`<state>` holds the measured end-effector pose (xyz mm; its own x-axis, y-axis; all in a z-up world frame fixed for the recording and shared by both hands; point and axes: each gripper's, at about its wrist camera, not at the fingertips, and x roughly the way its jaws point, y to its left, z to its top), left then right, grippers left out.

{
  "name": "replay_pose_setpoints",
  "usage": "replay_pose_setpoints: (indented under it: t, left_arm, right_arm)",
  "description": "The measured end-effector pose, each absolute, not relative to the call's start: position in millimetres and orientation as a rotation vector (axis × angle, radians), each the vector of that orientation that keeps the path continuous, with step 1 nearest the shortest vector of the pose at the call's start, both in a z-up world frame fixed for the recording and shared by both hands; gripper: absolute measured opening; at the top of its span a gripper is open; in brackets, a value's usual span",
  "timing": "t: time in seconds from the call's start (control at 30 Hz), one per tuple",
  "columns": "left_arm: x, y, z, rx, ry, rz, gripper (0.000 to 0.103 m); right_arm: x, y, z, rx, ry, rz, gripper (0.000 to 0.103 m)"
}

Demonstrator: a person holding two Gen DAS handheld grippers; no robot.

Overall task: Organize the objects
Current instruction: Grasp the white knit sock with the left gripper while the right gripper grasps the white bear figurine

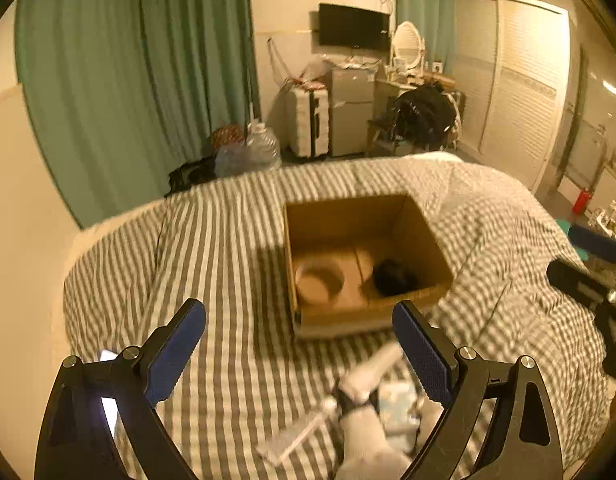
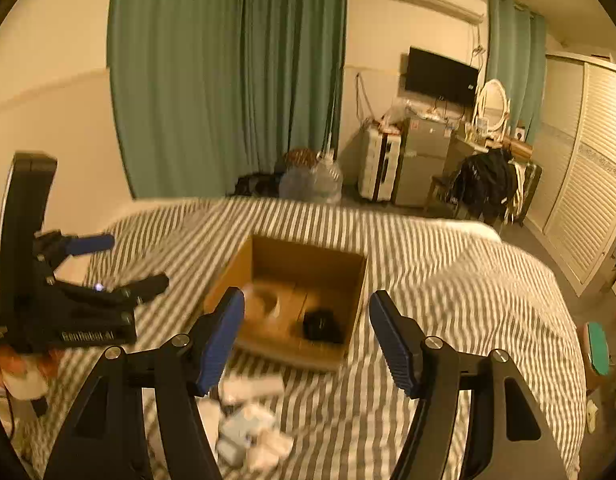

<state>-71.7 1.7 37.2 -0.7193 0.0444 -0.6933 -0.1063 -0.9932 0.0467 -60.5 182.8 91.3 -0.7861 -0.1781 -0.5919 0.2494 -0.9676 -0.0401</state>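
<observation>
Open cardboard box (image 1: 363, 256); 2 spread grippers

I'm seeing the box (image 1: 363, 264) sitting on the bed (image 1: 228, 248), a bowl (image 1: 319, 280) lying left of a dark bundle (image 1: 393, 276) inside, loose items (image 1: 371, 404) lying before it.

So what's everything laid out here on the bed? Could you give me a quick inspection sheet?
Surface: bed with striped cover.
Job's things: open cardboard box holding a round bowl and a dark item; blurred pile of pale items on the cover near the box.
Clutter: nothing seen beyond the pile.
Grippers: left gripper open, empty; right gripper open, empty.
Cables: nothing seen.
Surroundings: green curtains, wall TV, suitcase, wardrobe.
</observation>
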Motion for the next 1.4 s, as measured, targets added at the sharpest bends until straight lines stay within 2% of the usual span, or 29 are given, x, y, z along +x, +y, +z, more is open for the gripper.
replay_pose_setpoints:
  t: [0.37,0.53,0.97,1.03,1.1,1.13,1.27,1.4]
  left_arm:
    - [-13,14,-79,-1.342,0.100,2.784,0.097]
    - [1,32,-106,-1.381,0.150,2.687,0.097]
    - [-3,43,-148,-1.480,0.075,2.444,0.098]
    - [-3,45,-152,-1.486,0.057,2.409,0.091]
    - [-1,45,-151,-1.478,0.024,2.366,0.065]
    - [0,47,-150,-1.472,0.011,2.343,0.058]
    - [1,51,-144,-1.478,0.027,2.345,0.050]
    - [3,41,-130,-1.483,-0.009,2.373,0.047]
  right_arm:
    - [-33,176,-43,1.179,0.162,-2.645,0.065]
    - [-39,176,-69,1.220,0.200,-2.634,0.065]
    - [-49,176,-106,1.303,0.195,-2.589,0.065]
    - [-52,173,-112,1.319,0.186,-2.566,0.065]
    - [-56,171,-119,1.345,0.180,-2.537,0.065]
    - [-58,170,-122,1.359,0.180,-2.526,0.065]
    - [-65,164,-133,1.419,0.200,-2.479,0.063]
    - [-70,161,-140,1.454,0.190,-2.429,0.058]
